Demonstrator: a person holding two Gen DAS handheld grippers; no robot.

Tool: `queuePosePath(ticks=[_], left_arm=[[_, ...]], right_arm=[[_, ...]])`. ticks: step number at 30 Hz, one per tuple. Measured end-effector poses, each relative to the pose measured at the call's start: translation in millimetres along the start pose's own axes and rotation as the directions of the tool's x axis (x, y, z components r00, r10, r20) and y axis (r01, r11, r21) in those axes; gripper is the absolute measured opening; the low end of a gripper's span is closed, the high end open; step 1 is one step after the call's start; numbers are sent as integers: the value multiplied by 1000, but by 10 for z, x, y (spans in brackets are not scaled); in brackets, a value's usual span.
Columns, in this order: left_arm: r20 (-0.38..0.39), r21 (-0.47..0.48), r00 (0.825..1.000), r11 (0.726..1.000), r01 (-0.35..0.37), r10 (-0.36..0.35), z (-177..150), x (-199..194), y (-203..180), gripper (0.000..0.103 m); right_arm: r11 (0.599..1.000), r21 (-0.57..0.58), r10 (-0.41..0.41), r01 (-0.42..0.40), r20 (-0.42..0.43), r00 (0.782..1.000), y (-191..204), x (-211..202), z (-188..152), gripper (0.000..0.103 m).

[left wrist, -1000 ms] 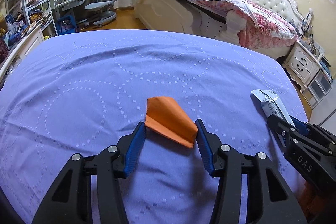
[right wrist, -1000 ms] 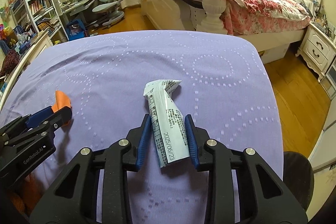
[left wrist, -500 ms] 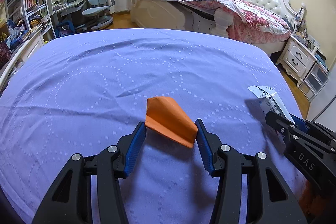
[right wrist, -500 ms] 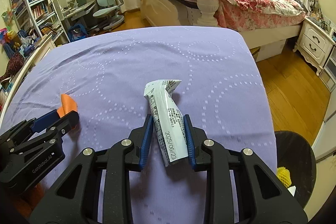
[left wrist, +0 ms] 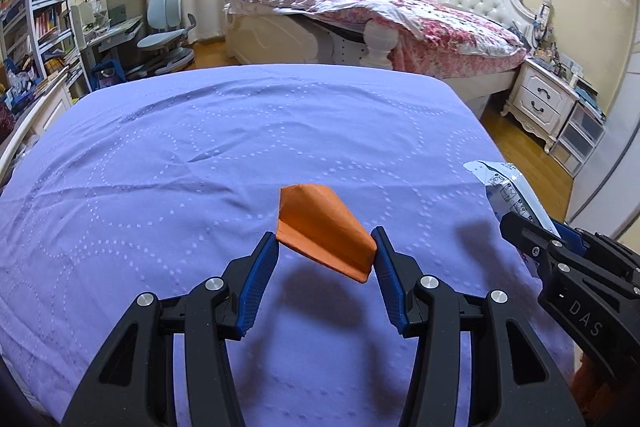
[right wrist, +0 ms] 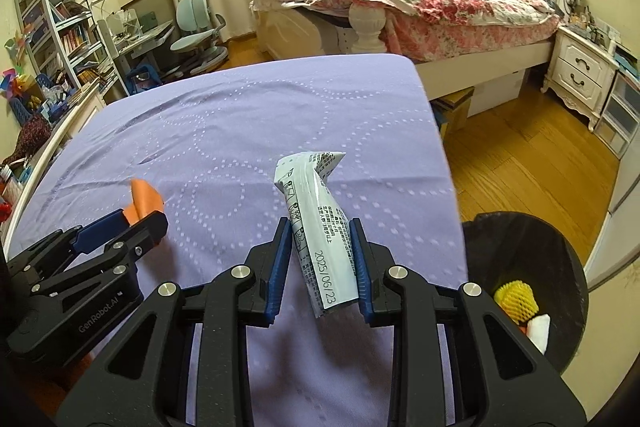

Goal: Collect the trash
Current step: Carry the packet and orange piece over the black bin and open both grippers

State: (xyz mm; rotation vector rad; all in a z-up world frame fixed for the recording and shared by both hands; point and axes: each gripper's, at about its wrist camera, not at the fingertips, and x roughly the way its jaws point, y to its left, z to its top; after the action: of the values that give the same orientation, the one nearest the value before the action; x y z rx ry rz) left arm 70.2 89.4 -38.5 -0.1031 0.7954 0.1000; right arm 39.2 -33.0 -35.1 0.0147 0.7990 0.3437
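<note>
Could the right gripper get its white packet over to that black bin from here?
Probably yes. The right gripper holds the white packet above the purple cloth, and the black bin stands open just to its right, with nothing between.

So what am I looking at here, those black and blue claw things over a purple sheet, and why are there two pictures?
Those are two hand-held grippers, one in each of a person's hands, each with a camera looking along its fingers. One picture comes from the left gripper, the other from the right gripper. The left one pinches a folded piece of orange paper. The right one pinches a crumpled white wrapper with a printed date. Both are held above a purple bedsheet, which has nothing else lying on it in view. At the right is a black trash bin with some yellow and white scraps inside, probably where these go next.
</note>
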Motion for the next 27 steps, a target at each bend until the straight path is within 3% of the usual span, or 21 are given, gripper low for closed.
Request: queuePosePath(ticks=[16, 27], left_arm=[[58, 149, 989, 981, 129, -138, -206, -330, -932, 50], [57, 253, 974, 947, 199, -220, -207, -281, -1556, 50]], right_arm=[[981, 120, -167, 155, 98, 981, -724, -744, -418, 28], [942, 212, -284, 259, 96, 954, -1296, -876, -569, 28]])
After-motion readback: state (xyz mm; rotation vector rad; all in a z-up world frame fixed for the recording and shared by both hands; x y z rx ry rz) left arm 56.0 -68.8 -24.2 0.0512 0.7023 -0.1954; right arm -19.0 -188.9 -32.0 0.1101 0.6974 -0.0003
